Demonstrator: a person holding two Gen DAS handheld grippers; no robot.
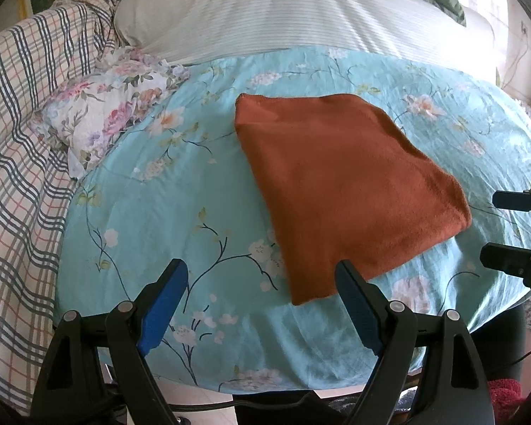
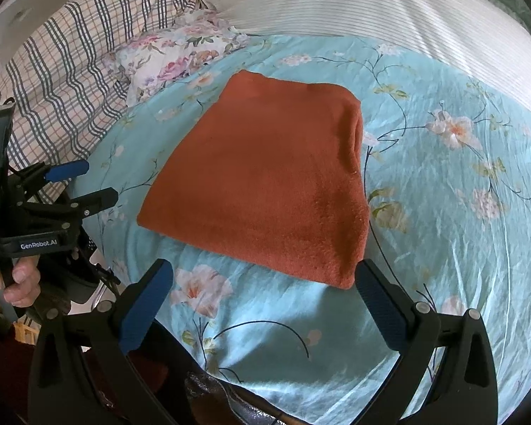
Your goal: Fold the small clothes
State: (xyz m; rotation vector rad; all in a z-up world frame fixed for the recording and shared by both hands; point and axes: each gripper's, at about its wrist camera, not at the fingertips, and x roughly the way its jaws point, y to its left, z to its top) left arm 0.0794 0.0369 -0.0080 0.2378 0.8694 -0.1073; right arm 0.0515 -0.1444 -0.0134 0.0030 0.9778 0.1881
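Note:
A rust-orange cloth [image 1: 340, 184] [image 2: 265, 180] lies folded into a flat rectangle on the turquoise flowered bedsheet [image 1: 152, 212] [image 2: 442, 212]. My left gripper [image 1: 262, 276] [image 2: 85, 182] stands open just short of the cloth's near corner, nothing between its blue pads. My right gripper [image 2: 262, 276] [image 1: 495, 226] is open too, hovering over the sheet at the cloth's near edge; its right fingertip sits by the cloth's near right corner. Neither gripper touches the cloth as far as I can see.
A flowered pillow [image 1: 106, 113] [image 2: 180, 56] lies left of the cloth. A checked blanket [image 1: 21, 148] [image 2: 63, 81] is heaped at the far left. A white striped cover [image 1: 265, 14] [image 2: 371, 3] spreads beyond the sheet. A hand [image 2: 21, 279] holds the left gripper's handle.

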